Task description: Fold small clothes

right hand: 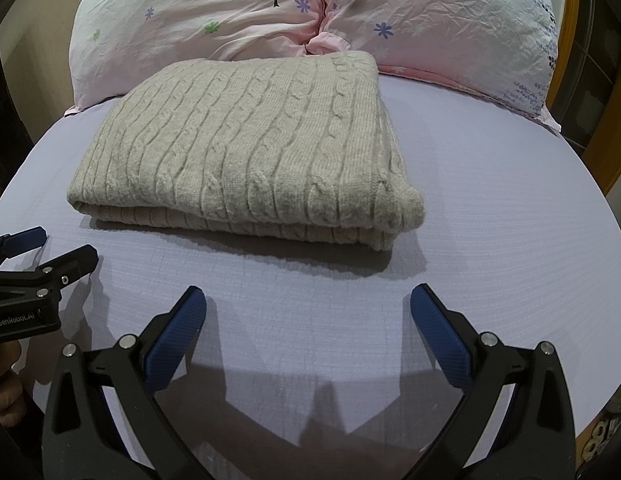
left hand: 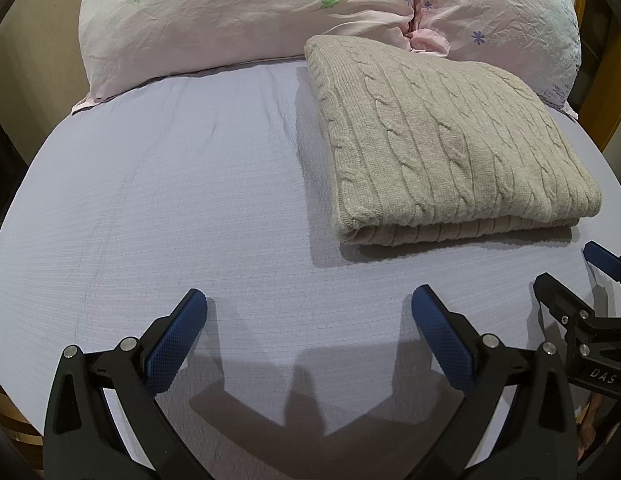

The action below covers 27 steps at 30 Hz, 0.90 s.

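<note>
A beige cable-knit sweater (left hand: 438,140) lies folded into a thick rectangle on the pale lilac bed sheet (left hand: 150,200); it also shows in the right wrist view (right hand: 250,148). My left gripper (left hand: 308,304) is open and empty, hovering over bare sheet in front and to the left of the sweater. My right gripper (right hand: 308,302) is open and empty, over the sheet just in front of the sweater's near folded edge. The right gripper shows at the right edge of the left wrist view (left hand: 578,280); the left gripper shows at the left edge of the right wrist view (right hand: 42,252).
Two pink floral pillows (left hand: 238,16) (right hand: 438,24) lie at the head of the bed, behind the sweater. A wooden bed frame (right hand: 614,148) runs along the right side. The sheet's rounded near edge drops off below the grippers.
</note>
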Each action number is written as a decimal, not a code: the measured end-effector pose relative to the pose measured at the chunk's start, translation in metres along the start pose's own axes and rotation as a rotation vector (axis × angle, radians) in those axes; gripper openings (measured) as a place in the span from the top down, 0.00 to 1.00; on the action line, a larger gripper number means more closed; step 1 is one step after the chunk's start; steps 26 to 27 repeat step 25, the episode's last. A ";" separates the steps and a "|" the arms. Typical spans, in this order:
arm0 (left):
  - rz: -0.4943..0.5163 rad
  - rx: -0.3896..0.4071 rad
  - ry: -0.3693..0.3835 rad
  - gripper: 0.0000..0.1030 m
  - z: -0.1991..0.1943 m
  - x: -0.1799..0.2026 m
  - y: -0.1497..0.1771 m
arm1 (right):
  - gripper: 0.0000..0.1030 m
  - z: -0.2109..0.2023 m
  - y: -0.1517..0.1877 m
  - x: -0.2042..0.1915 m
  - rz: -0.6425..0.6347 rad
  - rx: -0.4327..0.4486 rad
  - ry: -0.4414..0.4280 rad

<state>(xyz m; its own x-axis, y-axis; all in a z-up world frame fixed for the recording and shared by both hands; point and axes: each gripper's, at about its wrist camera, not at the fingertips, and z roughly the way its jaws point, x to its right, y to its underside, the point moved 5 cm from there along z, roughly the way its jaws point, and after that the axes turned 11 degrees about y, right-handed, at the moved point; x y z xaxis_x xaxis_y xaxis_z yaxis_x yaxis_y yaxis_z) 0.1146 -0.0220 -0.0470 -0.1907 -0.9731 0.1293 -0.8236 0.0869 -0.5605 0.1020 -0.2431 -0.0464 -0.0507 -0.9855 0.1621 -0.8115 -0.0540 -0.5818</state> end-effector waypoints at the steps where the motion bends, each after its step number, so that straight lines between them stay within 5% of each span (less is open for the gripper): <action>1: 0.000 0.000 0.000 0.01 0.000 0.000 0.000 | 0.02 0.000 0.000 0.000 0.000 0.000 0.000; 27: 0.006 -0.014 0.000 0.01 0.001 0.000 0.001 | 0.02 0.000 -0.001 0.001 -0.001 0.001 -0.001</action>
